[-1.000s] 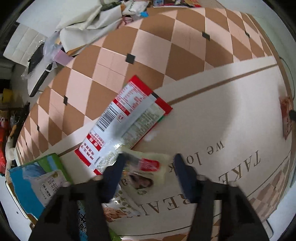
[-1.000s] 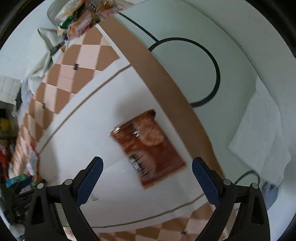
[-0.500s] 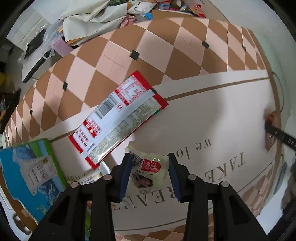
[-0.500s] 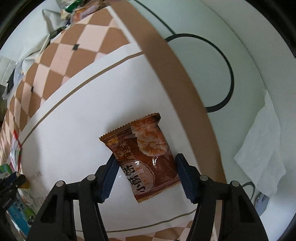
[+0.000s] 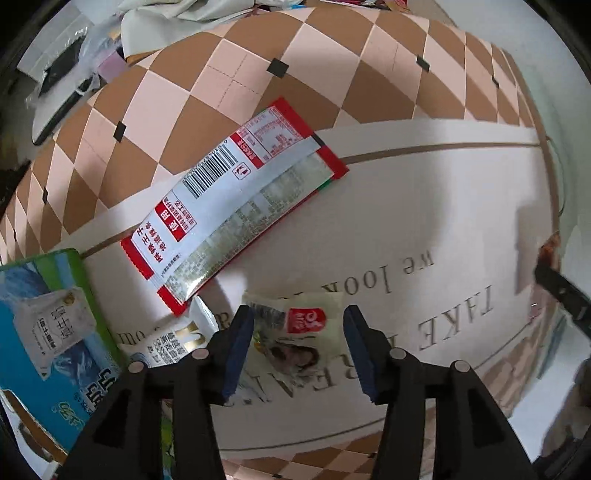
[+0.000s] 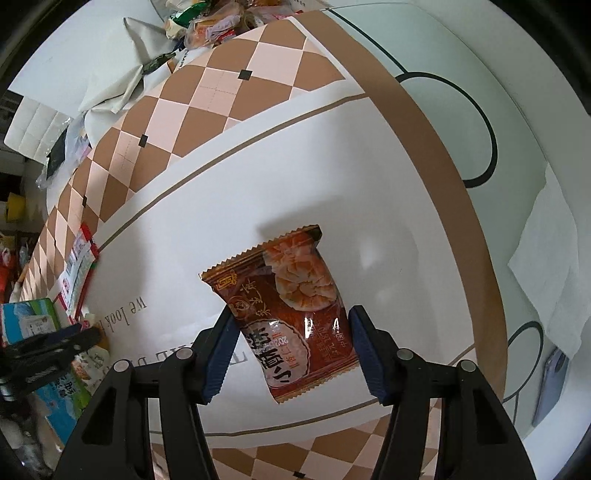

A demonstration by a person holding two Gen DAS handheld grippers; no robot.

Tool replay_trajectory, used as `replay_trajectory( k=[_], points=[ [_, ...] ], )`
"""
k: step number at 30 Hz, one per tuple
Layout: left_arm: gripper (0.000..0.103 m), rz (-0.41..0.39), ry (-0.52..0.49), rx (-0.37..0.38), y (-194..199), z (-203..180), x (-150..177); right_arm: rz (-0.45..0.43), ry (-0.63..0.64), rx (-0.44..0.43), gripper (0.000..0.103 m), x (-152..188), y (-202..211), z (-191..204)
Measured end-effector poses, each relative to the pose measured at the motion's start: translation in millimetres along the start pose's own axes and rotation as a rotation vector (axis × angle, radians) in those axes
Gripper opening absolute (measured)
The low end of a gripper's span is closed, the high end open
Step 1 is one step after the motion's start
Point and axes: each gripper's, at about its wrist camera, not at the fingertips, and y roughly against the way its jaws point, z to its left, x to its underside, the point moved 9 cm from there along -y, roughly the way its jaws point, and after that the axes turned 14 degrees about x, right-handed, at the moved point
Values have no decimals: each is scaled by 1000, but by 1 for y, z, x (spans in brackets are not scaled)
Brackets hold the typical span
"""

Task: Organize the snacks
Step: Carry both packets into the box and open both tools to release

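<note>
A small pale snack packet (image 5: 306, 332) with a red label lies flat on the white mat (image 5: 443, 206). It sits between the fingers of my left gripper (image 5: 297, 317), whose jaws are opening, and the pads no longer press on it. Just beyond it lies a long red-and-white packet (image 5: 236, 206), back side up. My right gripper (image 6: 293, 314) is shut on a brown snack packet (image 6: 291, 302) and holds it a little above the mat, with its shadow underneath. In the right wrist view the left gripper (image 6: 55, 343) shows at the far left.
A blue-green box (image 5: 48, 325) and a white packet with gold print (image 5: 170, 339) lie left of the left gripper. A heap of snacks (image 6: 214, 26) and a crumpled cloth (image 6: 122, 74) sit at the mat's far end. Right of the mat are a paper towel (image 6: 554, 266) and a phone (image 6: 550, 384).
My right gripper went from wide open to shut on the brown packet and lifted it off the mat. My left gripper squeezed the pale packet, then its jaws widened again.
</note>
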Motion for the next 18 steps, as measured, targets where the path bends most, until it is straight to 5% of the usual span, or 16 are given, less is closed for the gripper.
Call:
replay_trajectory(
  k=[13, 18],
  points=[
    [56, 35, 18, 25, -13, 5, 16, 2, -8, -4, 63, -1, -14, 6],
    [50, -1, 6, 7, -21, 4, 24, 6, -4, -3, 63, 4, -16, 6]
  ],
)
